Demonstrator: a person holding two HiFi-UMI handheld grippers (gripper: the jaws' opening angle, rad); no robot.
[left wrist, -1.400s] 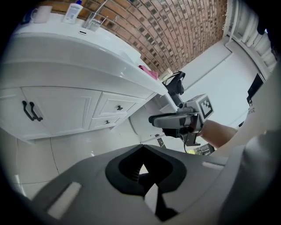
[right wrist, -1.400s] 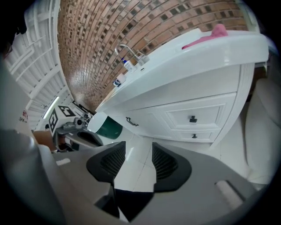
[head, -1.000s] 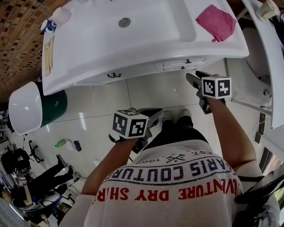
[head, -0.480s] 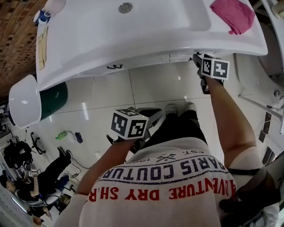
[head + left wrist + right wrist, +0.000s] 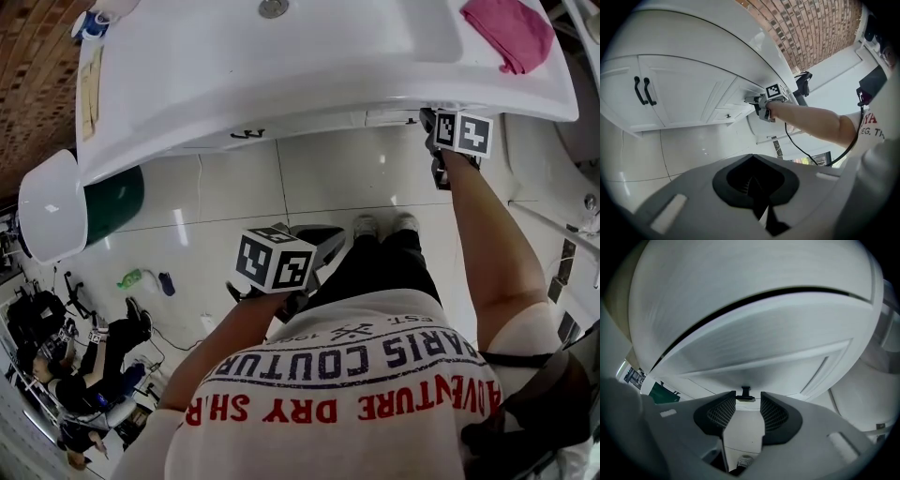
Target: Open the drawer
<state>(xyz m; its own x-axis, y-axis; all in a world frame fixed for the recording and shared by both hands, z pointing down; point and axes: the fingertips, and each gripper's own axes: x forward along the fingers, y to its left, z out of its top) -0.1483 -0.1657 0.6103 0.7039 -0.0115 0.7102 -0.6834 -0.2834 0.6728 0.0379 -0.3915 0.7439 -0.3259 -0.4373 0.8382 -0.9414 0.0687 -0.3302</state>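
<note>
A white vanity (image 5: 234, 84) has a small drawer (image 5: 394, 118) under the right end of its counter. In the right gripper view the drawer front (image 5: 764, 348) fills the frame, with a small black knob (image 5: 746, 393) on it. My right gripper (image 5: 747, 399) is up against that front. Its jaws are closing with the knob between their tips, and the pads do not press on it. In the head view the right gripper (image 5: 431, 122) sits just under the counter's edge. My left gripper (image 5: 323, 246) hangs lower, over the floor, shut and empty.
A pink cloth (image 5: 511, 33) lies on the counter's right end. Left of the drawer are cabinet doors with black handles (image 5: 642, 91). A green bin with a white lid (image 5: 56, 211) stands at the vanity's left. A small bottle (image 5: 131, 278) lies on the tiled floor.
My right gripper has moved from in front of the vanity to the drawer front under the counter's edge. The left gripper has hardly shifted in the head view.
</note>
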